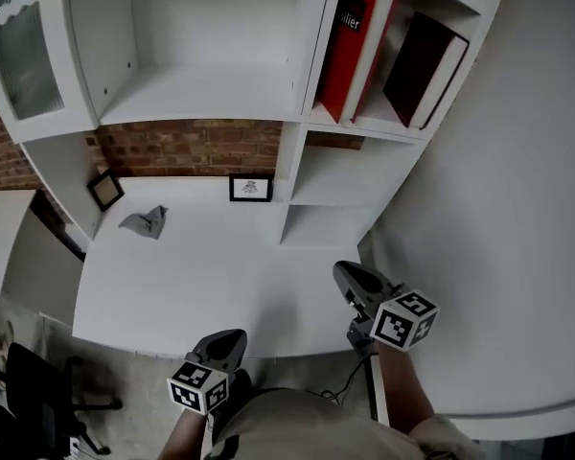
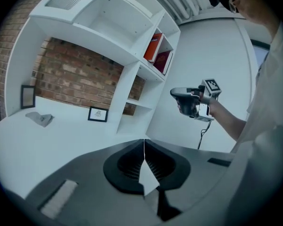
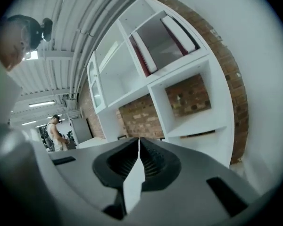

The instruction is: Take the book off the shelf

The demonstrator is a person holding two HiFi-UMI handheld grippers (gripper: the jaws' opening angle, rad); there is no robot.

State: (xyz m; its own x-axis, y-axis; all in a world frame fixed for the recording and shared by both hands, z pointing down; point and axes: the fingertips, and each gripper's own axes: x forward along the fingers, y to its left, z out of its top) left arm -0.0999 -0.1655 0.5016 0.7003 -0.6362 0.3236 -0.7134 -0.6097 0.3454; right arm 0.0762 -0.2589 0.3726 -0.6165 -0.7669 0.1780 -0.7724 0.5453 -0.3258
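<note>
Head view: red book (image 1: 356, 46) leans beside a dark book (image 1: 424, 68) in the top right compartment of the shelf (image 1: 364, 123), left gripper (image 1: 228, 339) and right gripper (image 1: 349, 278) both closed and empty; likely a stiff, hefty hardback with slick covers, so pinch its near edge.

Red book (image 1: 355, 56): lettering partly hidden. Framed picture (image 1: 251, 188): drawing too small. Grey lump (image 1: 144, 222): unidentifiable.
</note>
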